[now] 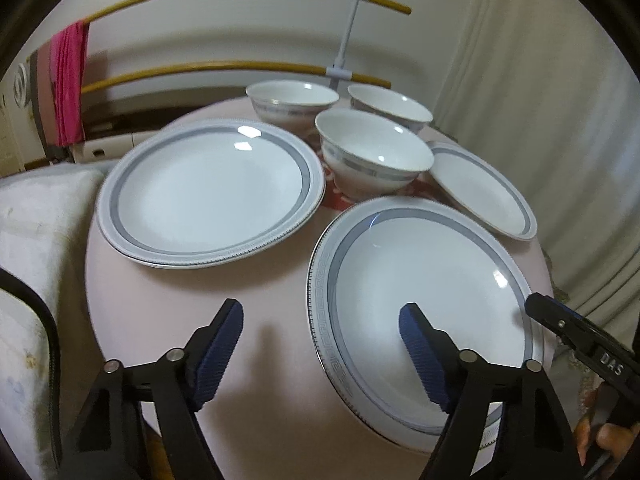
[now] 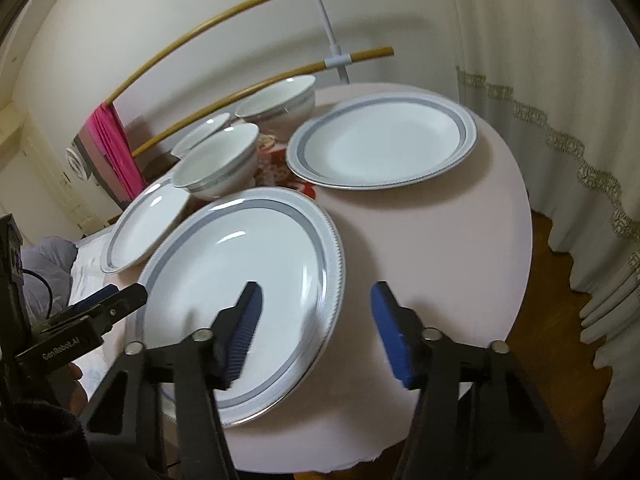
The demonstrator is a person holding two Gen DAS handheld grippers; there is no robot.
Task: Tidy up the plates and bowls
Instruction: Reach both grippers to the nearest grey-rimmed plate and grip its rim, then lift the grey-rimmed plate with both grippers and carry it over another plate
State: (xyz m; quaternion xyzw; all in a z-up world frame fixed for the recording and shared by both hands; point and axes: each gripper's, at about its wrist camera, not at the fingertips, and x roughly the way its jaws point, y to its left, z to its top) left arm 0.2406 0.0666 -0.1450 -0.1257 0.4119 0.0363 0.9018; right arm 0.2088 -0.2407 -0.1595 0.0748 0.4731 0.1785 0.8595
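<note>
We hold our left hand-held gripper [image 1: 320, 340] above the round pink surface [image 1: 192, 304], its blue pads [image 1: 218, 354] wide apart and clamped on nothing; the right pad hangs over the near plate [image 1: 424, 312]. Our right hand-held gripper [image 2: 316, 332] is likewise spread, straddling that same plate's rim [image 2: 334, 264], gripping nothing. A second large plate [image 1: 208, 192] lies well apart on the surface, and a smaller plate [image 1: 484, 188] sits at its edge. Three bowls [image 1: 372, 156] stand upright, clustered between the plates on a red patterned mat [image 1: 340, 200]. A pink cloth [image 1: 70, 84] hangs on a bamboo rack [image 1: 224, 66] behind.
</note>
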